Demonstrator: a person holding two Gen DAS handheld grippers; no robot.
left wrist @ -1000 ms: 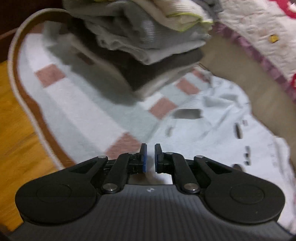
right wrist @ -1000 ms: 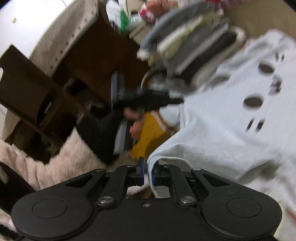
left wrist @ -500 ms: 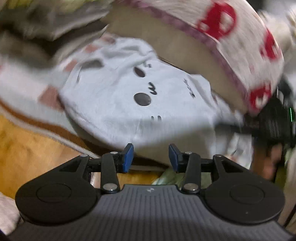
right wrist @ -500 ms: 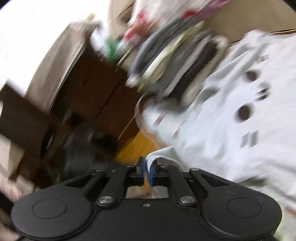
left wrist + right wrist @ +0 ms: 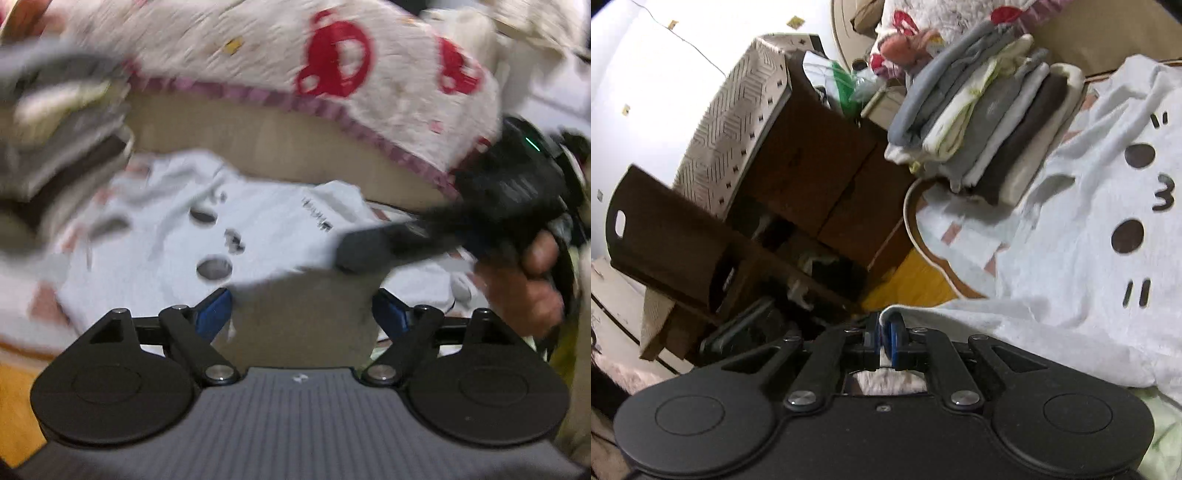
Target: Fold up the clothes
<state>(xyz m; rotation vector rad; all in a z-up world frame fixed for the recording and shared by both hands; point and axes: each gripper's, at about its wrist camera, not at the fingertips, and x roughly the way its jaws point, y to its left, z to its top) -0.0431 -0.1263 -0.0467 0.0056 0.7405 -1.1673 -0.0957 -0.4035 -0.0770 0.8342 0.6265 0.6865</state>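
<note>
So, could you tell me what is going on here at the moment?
A person is folding laundry with two handheld grippers. The right gripper has its jaws shut on an edge of the white cat-face shirt, which is spread over a checked mat. The left gripper is open and holds nothing, pointing at the shirt's near side. A stack of folded clothes sits on the mat beside the shirt.
</note>
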